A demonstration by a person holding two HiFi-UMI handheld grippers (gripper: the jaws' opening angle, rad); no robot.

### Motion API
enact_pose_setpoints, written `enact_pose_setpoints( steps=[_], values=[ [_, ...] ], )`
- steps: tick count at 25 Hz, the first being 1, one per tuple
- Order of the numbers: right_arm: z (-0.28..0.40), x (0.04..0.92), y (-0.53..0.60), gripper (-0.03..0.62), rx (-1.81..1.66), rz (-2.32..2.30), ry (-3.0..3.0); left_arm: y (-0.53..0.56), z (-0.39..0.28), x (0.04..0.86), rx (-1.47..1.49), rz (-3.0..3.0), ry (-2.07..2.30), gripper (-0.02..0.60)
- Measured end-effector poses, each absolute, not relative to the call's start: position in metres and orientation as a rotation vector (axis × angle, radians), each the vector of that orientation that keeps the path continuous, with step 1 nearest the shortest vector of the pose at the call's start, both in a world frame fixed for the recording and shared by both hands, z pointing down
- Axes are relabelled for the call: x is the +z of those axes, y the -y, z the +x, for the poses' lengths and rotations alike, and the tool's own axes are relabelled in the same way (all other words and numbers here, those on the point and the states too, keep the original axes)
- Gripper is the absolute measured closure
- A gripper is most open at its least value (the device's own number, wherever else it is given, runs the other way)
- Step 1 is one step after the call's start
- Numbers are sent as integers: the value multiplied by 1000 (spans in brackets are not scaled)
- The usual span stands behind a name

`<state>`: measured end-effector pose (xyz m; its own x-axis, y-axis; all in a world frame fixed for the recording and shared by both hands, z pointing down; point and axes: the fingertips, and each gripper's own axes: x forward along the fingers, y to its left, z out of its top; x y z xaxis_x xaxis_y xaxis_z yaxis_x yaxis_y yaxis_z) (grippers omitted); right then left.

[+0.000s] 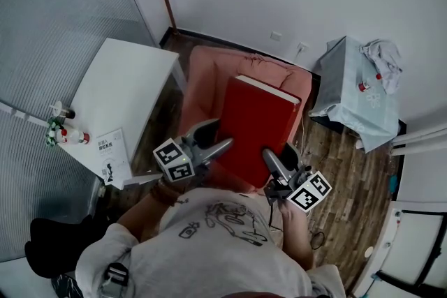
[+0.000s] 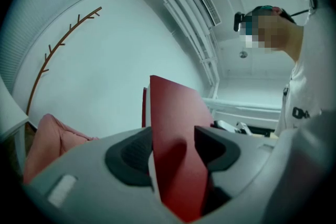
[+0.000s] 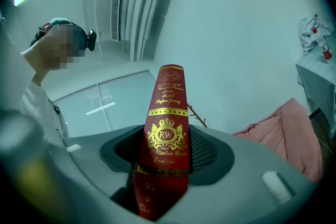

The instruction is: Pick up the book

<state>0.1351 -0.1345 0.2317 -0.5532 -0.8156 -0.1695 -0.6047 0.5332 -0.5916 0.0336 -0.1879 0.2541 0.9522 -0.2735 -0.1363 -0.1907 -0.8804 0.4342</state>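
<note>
Red book (image 1: 255, 123) at frame centre, above pink armchair (image 1: 201, 84). Left gripper (image 1: 222, 138) jaws pinch book's left edge, cover clamped between pads. Right gripper (image 1: 274, 158) jaws pinch gold-printed spine on right. Book's long axis runs from person toward frame top, far end leaning slightly right. Small bottles (image 1: 70, 136) on white table (image 1: 122, 91), frame left; contents unclear.

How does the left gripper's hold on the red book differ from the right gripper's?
The left gripper clamps the red book by its plain cover and white page edges; the right gripper clamps its gold-lettered spine. In the head view the left gripper holds the book's left edge, the right gripper its right. Both are shut on the book.
</note>
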Motion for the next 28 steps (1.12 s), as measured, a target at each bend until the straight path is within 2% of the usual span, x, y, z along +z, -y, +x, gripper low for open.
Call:
enact_pose_setpoints(
  steps=[28],
  values=[
    [135,232,144,342,-667,-1157,-2339,199,33,247,-274,2676,357,339]
  ],
)
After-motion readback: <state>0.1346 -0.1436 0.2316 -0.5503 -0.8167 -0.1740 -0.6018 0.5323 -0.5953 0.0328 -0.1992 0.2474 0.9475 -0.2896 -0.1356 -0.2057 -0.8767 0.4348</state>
